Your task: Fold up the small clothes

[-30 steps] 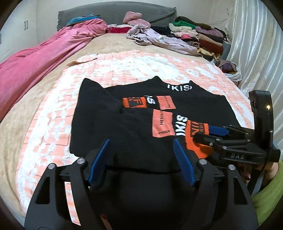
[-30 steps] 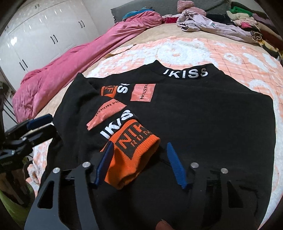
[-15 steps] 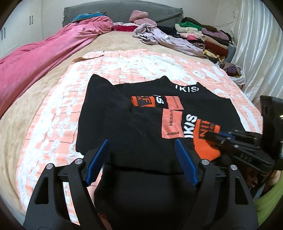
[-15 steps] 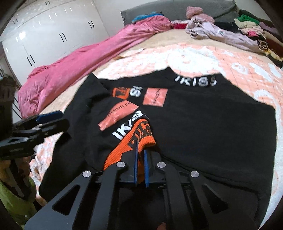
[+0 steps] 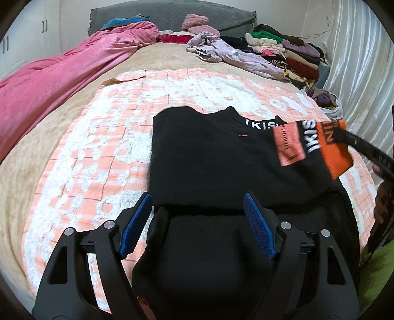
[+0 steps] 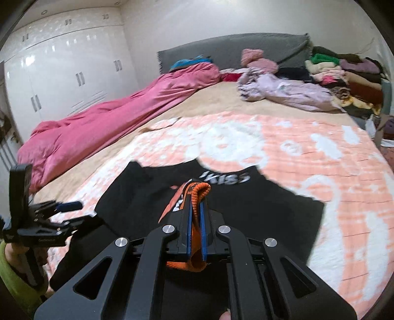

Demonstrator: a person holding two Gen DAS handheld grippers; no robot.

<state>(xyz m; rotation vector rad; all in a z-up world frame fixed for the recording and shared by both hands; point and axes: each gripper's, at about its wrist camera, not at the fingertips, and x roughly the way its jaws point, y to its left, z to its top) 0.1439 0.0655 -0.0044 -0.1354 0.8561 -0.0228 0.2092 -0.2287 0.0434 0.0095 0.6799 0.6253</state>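
A black sweater [image 5: 209,162] with white lettering at its collar lies on the orange and white blanket [image 5: 103,152]. Its sleeve ends in an orange cuff [image 6: 200,190]. My right gripper [image 6: 195,204] is shut on that cuff and holds it above the sweater's body. In the left wrist view the sleeve is stretched to the right, the cuff [image 5: 335,152] pinched by the right gripper [image 5: 344,136]. My left gripper [image 5: 197,219] stands open over the sweater's near edge, its blue pads [image 5: 136,222] apart from the cloth. The left gripper [image 6: 66,206] also shows at the left of the right wrist view.
A pink duvet [image 5: 61,81] runs along the bed's left side. A lilac garment [image 5: 236,56] and a stack of folded clothes [image 5: 290,54] sit at the far right by the grey headboard [image 5: 172,12]. White wardrobes [image 6: 61,69] stand left, a curtain [image 5: 364,61] right.
The right gripper shut on the orange cuff, then lifted it and drew the sleeve up and across the sweater. The left gripper stayed open over the near edge.
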